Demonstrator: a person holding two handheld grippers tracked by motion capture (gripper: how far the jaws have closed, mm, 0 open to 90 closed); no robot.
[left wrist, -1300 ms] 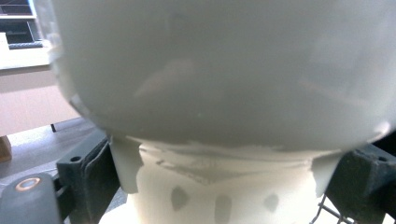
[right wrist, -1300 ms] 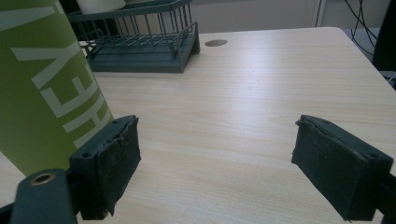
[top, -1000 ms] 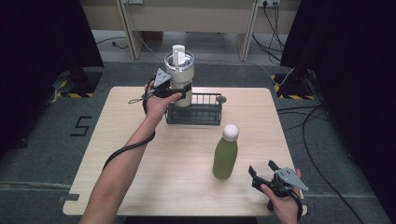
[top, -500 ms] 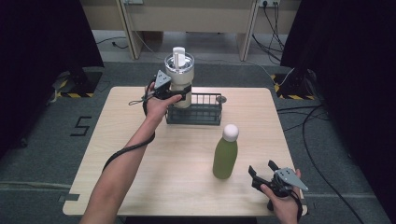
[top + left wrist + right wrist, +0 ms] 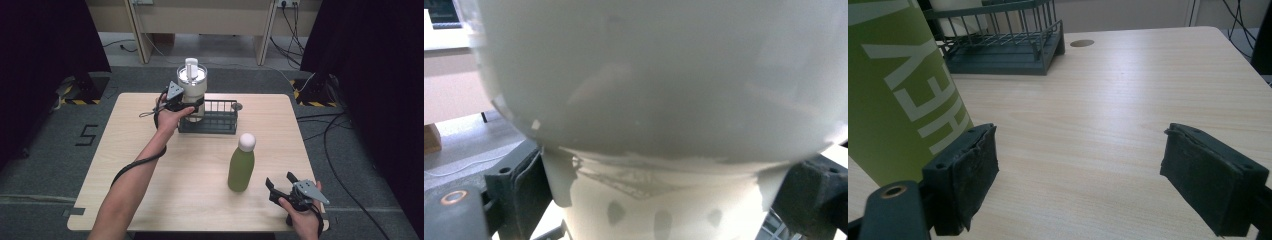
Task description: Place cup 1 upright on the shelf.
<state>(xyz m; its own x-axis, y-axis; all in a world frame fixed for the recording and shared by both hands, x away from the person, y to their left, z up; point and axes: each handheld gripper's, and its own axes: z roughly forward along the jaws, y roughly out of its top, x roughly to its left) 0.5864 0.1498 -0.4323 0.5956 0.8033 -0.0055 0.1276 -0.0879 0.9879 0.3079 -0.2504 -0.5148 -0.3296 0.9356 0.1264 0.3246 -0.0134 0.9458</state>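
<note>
A pale tumbler [image 5: 192,92] is pinched by the left gripper [image 5: 186,104] at the left end of a dark wire basket [image 5: 220,117] on the far side of the table [image 5: 150,180] — whether it rests on the basket floor cannot be told. A placing step is judged to be in hand; next, a settled base and parted jaws are called for. The right gripper [image 5: 281,186] is held spread and empty at the near right, just beside the green bottle [image 5: 241,164] — a grasp there seems likely

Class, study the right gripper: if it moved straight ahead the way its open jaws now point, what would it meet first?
Probably nothing soon: ahead of the right gripper lies bare table. The green bottle stands just left of that line and might be brushed; the wire basket sits farther off, also left.
</note>
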